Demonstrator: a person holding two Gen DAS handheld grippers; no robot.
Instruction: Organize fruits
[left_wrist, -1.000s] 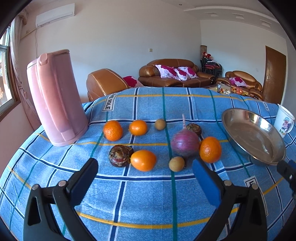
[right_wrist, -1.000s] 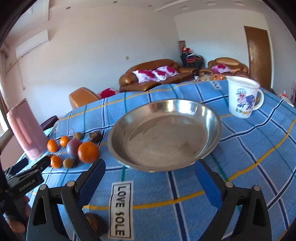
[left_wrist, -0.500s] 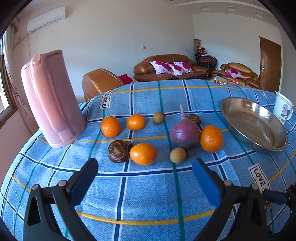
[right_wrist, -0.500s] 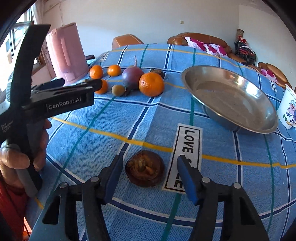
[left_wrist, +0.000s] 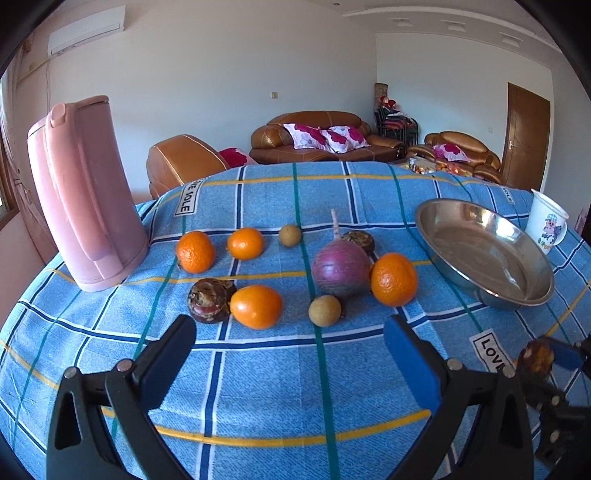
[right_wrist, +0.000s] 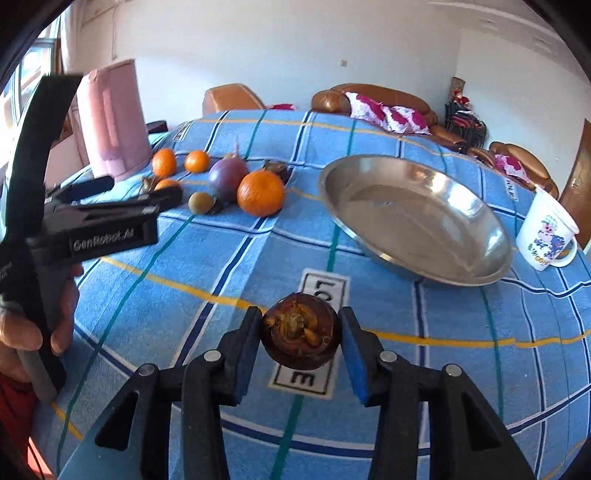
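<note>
My right gripper (right_wrist: 301, 341) is shut on a dark brown mangosteen (right_wrist: 301, 339) and holds it just above the blue checked cloth; it also shows in the left wrist view (left_wrist: 535, 357). My left gripper (left_wrist: 290, 349) is open and empty, in front of the fruit group: several oranges (left_wrist: 393, 279), a purple round fruit (left_wrist: 340, 267), two small tan fruits (left_wrist: 324, 310) and two more mangosteens (left_wrist: 208, 301). An empty steel bowl (right_wrist: 413, 218) stands to the right of the fruits.
A pink kettle (left_wrist: 83, 192) stands at the table's left back. A white printed mug (right_wrist: 546, 236) stands right of the bowl. The left gripper's body (right_wrist: 88, 229) and the hand holding it fill the left of the right wrist view.
My right gripper has closed on the mangosteen and lifted it slightly off the cloth. My left gripper has barely moved and stays open.
</note>
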